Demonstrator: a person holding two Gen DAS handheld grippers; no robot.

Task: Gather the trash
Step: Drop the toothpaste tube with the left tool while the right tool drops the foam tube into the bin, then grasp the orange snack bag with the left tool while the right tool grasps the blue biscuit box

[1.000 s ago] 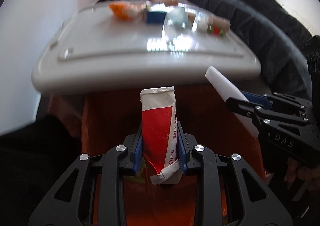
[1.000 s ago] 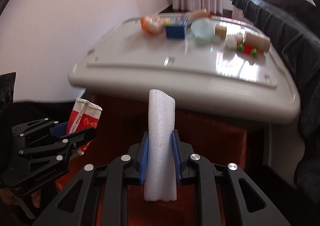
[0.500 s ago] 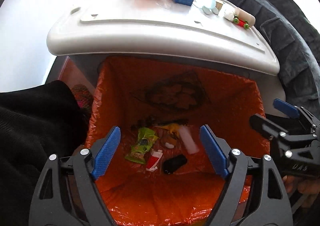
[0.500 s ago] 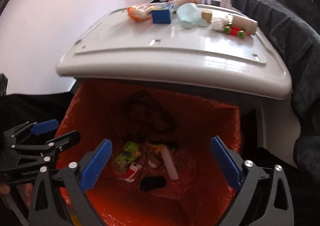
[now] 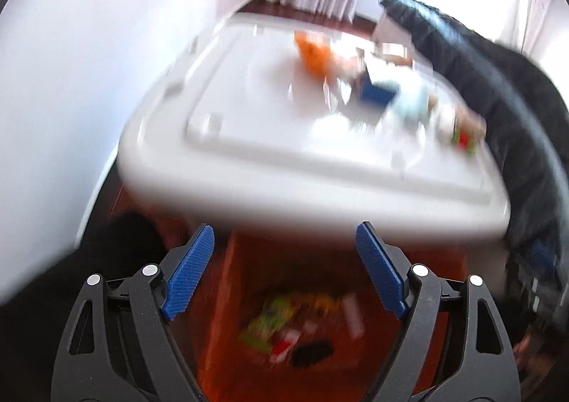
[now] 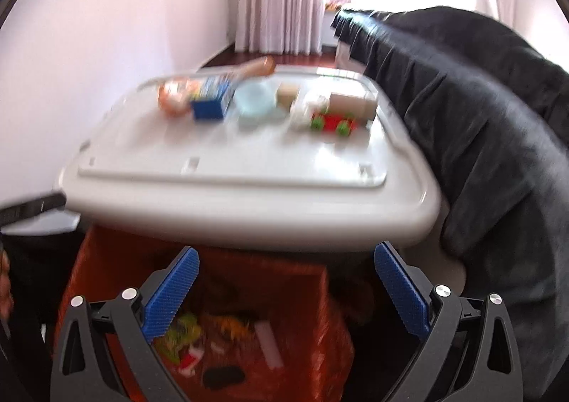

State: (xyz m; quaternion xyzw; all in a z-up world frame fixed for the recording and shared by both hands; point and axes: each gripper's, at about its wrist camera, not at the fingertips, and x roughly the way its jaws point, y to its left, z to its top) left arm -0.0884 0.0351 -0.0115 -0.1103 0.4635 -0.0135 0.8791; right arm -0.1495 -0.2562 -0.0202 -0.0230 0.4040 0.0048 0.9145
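Trash (image 6: 227, 341) lies at the bottom of the orange-lined bin (image 6: 330, 299), below the near table (image 6: 249, 210) edge. Left gripper (image 5: 284, 270) and right gripper (image 6: 284, 291) hover above, jaws wide and empty, likely ready for table items.

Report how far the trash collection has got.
Done: the white foam stick and red-and-white carton lie in the orange-lined bin with other litter. In hand: nothing; the left gripper and right gripper are both open and empty. Left: the orange wrapper, blue box and more are on the white lid.
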